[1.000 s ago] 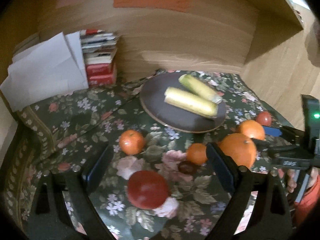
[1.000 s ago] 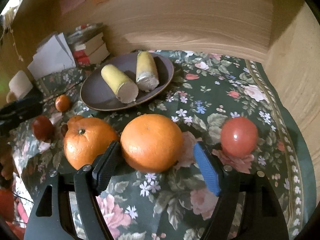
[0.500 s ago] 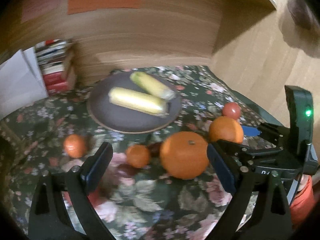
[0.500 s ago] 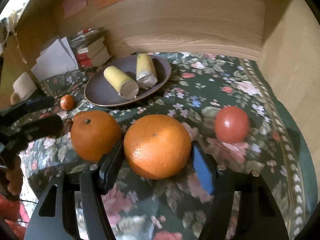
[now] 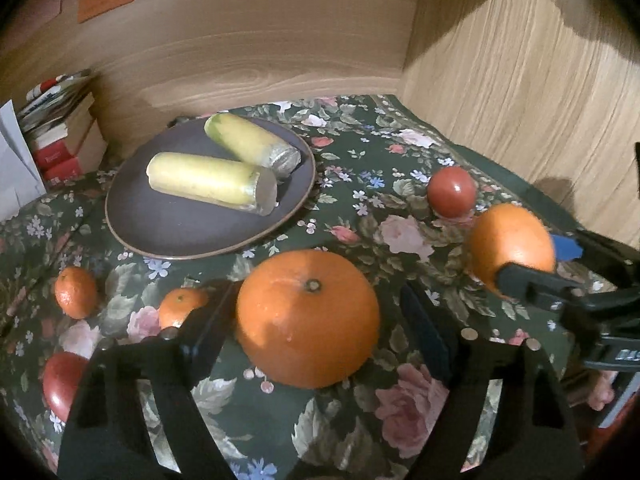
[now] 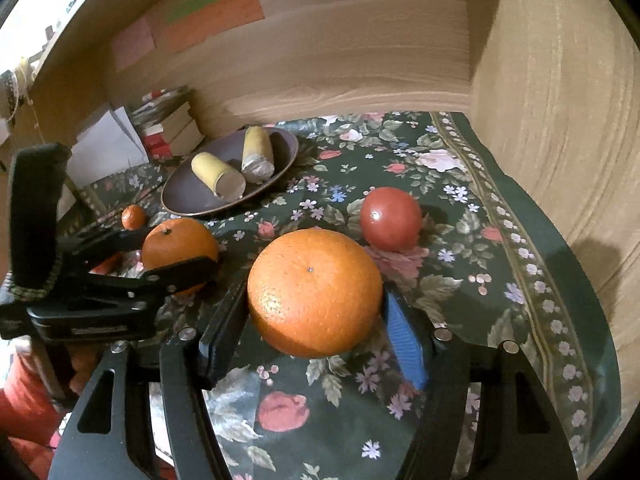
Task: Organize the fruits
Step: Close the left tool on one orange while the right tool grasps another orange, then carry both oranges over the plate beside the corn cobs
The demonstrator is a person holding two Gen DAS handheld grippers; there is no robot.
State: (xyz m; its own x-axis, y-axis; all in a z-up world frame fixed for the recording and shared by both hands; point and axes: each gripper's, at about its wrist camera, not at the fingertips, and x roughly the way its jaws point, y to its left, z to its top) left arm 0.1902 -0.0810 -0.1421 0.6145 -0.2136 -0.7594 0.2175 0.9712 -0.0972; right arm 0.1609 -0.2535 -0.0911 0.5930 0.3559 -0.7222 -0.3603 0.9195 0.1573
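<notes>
Left gripper [image 5: 320, 320]: its fingers stand apart on either side of a large orange [image 5: 307, 318] with a dark stem mark on top. The left finger [image 5: 208, 320] lies against the fruit's left flank; the right finger [image 5: 424, 332] shows a slim gap to the peel. The jaws have just been closing, with this orange between them, and no squeeze is visible.

Right gripper [image 6: 316, 320]: clamped on a second large orange [image 6: 315, 292]. The black finger [image 6: 224, 332] presses its left side and the blue-faced finger [image 6: 402, 340] its right. In the left wrist view the same fruit sits at the far right, pinched between the dark finger and the blue one.

Where the oranges lie: both are near the front of the desk, on a dark floral cloth [image 6: 500, 272], side by side and apart.

Plate [image 5: 180, 232]: dark and round, behind the oranges, carrying two pale yellow corn cobs [image 5: 208, 182] lying close together.

Other fruit: a red tomato [image 6: 390, 218] rests just behind and to the right of the clamped orange. Two small tangerines [image 5: 76, 292] sit left of the left gripper, and another red fruit [image 5: 60, 384] shows at the left edge.

Background: a stack of books [image 5: 60, 136] and white paper [image 5: 16, 168] against the wooden back wall [image 5: 260, 48].
</notes>
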